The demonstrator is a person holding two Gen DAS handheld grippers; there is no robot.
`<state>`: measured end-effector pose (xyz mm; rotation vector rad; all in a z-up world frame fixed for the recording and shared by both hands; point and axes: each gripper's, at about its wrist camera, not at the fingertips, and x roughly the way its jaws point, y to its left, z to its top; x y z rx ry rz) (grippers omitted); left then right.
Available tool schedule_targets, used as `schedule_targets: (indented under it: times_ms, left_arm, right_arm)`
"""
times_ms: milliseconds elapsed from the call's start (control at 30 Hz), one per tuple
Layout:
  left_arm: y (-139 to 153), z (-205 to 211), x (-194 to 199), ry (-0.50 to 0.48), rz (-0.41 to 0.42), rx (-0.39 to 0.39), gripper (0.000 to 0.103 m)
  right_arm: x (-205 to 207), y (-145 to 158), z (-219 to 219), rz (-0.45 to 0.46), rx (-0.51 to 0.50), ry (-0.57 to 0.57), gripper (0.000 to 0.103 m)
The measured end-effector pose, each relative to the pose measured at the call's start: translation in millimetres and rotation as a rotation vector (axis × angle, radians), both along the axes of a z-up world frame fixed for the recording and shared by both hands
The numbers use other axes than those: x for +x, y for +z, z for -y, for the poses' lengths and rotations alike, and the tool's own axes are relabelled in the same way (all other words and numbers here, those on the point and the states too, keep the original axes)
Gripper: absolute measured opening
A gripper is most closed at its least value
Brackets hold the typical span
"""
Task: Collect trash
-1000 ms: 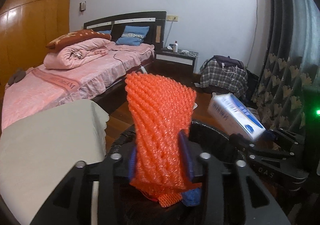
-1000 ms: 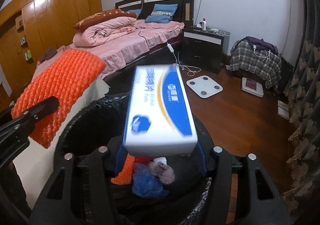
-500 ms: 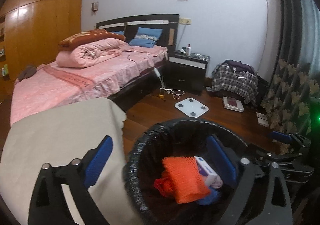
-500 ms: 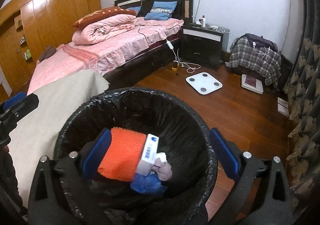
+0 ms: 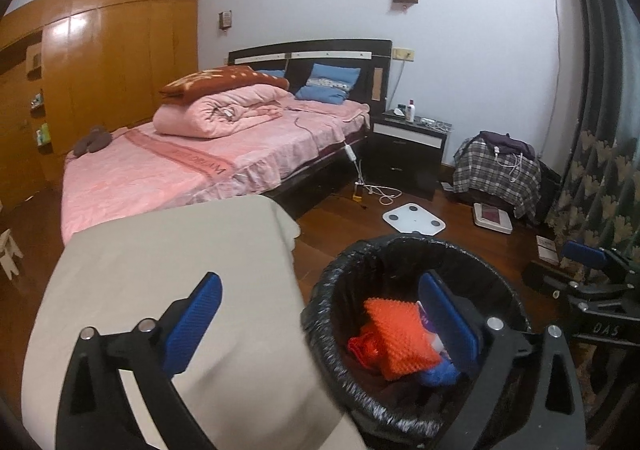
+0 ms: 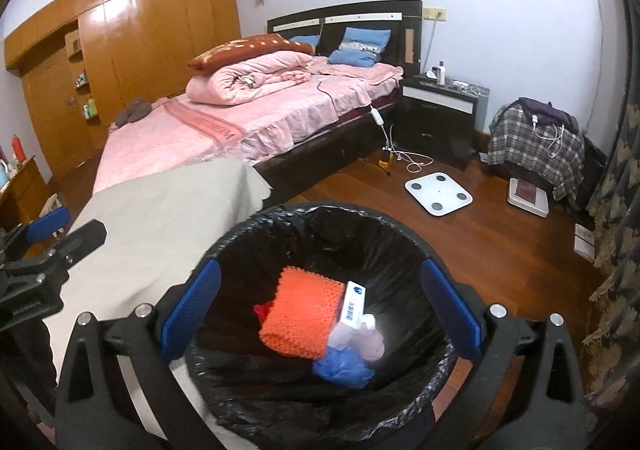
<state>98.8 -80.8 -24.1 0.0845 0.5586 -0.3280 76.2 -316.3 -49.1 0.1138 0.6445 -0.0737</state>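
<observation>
A bin lined with a black bag stands on the wooden floor beside a beige-covered surface. Inside it lie an orange foam net, a white and blue box, a crumpled blue bag and other scraps. My left gripper is open and empty above the bin's left rim, its right pad over the bin. My right gripper is open and empty, its pads spanning the bin's mouth from above. In the left wrist view the box is mostly hidden behind a pad.
The beige-covered surface lies left of the bin. Behind it is a pink bed, then a black nightstand. A white scale and cables lie on the floor. A patterned curtain hangs at the right.
Both grippers have opened. The orange net dropped from the left one and the box from the right one into the bin. Both grippers then rose and drew back from it.
</observation>
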Motion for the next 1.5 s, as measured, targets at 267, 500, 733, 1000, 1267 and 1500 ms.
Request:
schedule_targets:
  times_ms: [267,500,733,1000,1267,1500]
  left_arm:
    - [12,-15,-23,0.030,0.024,0.009,0.097]
    - [25,-22,-39,0.040,0.051,0.012,0.097]
    - [34,-24,-53,0.047,0.078,0.013,0.097]
    - [41,-28,-61,0.061,0.088,0.001,0.097]
    - [44,-31,-61,0.068,0.089,-0.004,0.097]
    - [43,-32,-62,0.070,0.090,-0.006,0.097]
  right_arm:
    - [-14,14,-18,0.005,-0.012,0.025,0.098]
    - [-24,30,-29,0.024,-0.015,0.049,0.098]
    - [-31,41,-36,0.036,-0.012,0.062,0.098]
    - [-37,46,-43,0.050,-0.011,0.075,0.098]
    - [-38,46,-45,0.049,-0.013,0.075,0.098]
    - [-38,46,-45,0.050,-0.013,0.075,0.098]
